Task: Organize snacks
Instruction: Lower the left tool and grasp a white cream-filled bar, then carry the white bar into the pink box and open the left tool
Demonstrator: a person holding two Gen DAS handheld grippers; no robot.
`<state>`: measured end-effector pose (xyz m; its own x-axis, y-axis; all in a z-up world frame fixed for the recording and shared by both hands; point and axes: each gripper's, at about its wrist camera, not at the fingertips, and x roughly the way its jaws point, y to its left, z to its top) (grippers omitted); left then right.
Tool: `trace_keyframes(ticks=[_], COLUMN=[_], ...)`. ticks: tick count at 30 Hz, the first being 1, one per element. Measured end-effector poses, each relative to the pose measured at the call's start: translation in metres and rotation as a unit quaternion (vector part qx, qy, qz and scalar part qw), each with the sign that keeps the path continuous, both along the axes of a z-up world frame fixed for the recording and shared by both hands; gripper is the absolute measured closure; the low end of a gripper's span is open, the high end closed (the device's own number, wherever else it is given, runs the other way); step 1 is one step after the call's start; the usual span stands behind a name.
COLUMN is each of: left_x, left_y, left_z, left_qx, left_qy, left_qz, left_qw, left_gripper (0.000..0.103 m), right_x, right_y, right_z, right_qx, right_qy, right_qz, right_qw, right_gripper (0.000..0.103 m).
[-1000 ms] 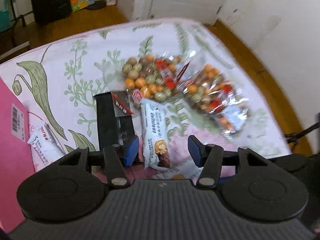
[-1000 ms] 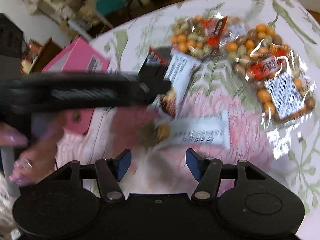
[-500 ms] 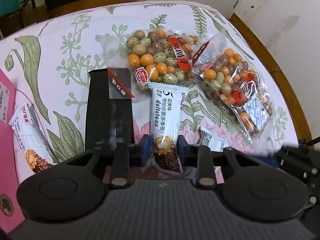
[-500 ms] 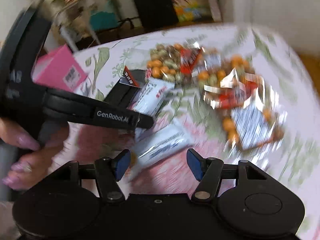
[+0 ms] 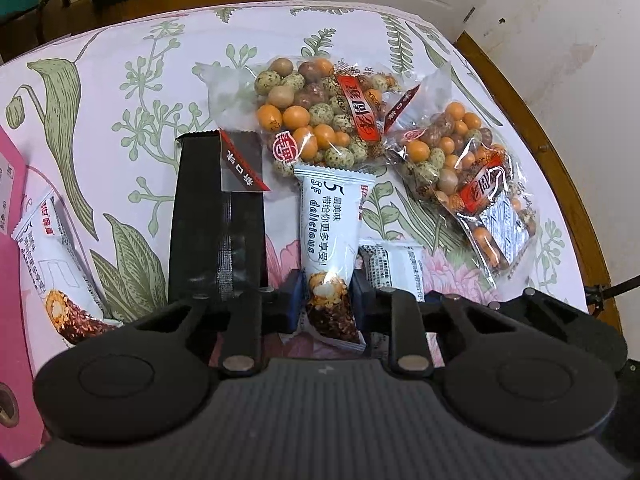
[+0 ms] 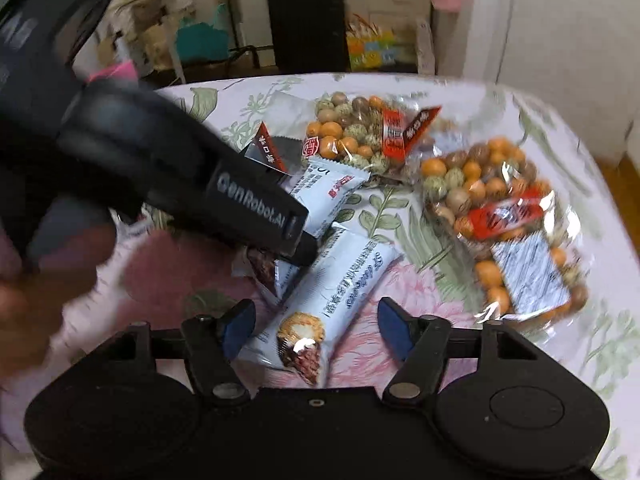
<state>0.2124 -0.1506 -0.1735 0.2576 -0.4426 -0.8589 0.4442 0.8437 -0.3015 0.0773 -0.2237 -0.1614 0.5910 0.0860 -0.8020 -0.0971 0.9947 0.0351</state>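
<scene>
My left gripper (image 5: 327,297) is shut on the lower end of a white snack bar (image 5: 334,224) that lies on the floral tablecloth (image 5: 120,92). A second white bar (image 6: 340,280) lies slantwise between the blue pads of my right gripper (image 6: 316,322). Those jaws are closing, and the pads stand a little off the wrapper on both sides. In the left wrist view this second bar (image 5: 396,264) peeks out right of the held one. The left tool's black housing (image 6: 224,196) crosses the right wrist view, with a hand (image 6: 36,280) on it.
Two clear bags of coated nuts (image 5: 320,116) (image 5: 464,176) lie behind the bars. A black pouch (image 5: 216,232) sits left of the held bar, a third white bar (image 5: 56,276) beside a pink box (image 5: 12,320). The table's wooden rim (image 5: 536,148) curves along the right.
The left jaws have closed onto the white bar and sunk slightly. The right gripper swung over the second bar, which now lies between its narrowing jaws.
</scene>
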Motion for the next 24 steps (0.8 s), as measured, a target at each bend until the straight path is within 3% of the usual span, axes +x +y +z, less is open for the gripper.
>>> trace_keyframes(ticks=[3, 5, 11, 20, 24], left_x=[-0.003, -0.006, -0.026, -0.063, -0.080], left_y=[0.000, -0.001, 0.004, 0.019, 0.034], left_z=[0.003, 0.006, 0.024, 0.049, 0.064], left_qx=[0.001, 0.001, 0.005, 0.011, 0.009], left_qy=[0.000, 0.000, -0.010, -0.006, -0.008], left_qz=[-0.004, -0.009, -0.028, -0.048, -0.048], left_qw=[1.0000, 1.0000, 0.9995, 0.9988, 0.9988], left_gripper=[0.080, 0.080, 0.081, 0.081, 0.081], right_x=[-0.005, -0.011, -0.024, -0.042, -0.057], right_y=[-0.008, -0.017, -0.029, -0.041, -0.033], right_z=[0.003, 0.007, 0.015, 0.040, 0.064], right_qx=[-0.009, 0.008, 0.010, 0.069, 0.103], right_qy=[-0.001, 0.003, 0.012, 0.042, 0.031], right_qz=[0.004, -0.002, -0.017, -0.049, -0.036], right_qw=[1.000, 1.000, 1.000, 0.996, 0.994], right_gripper=[0.065, 0.068, 0.070, 0.070, 0.070])
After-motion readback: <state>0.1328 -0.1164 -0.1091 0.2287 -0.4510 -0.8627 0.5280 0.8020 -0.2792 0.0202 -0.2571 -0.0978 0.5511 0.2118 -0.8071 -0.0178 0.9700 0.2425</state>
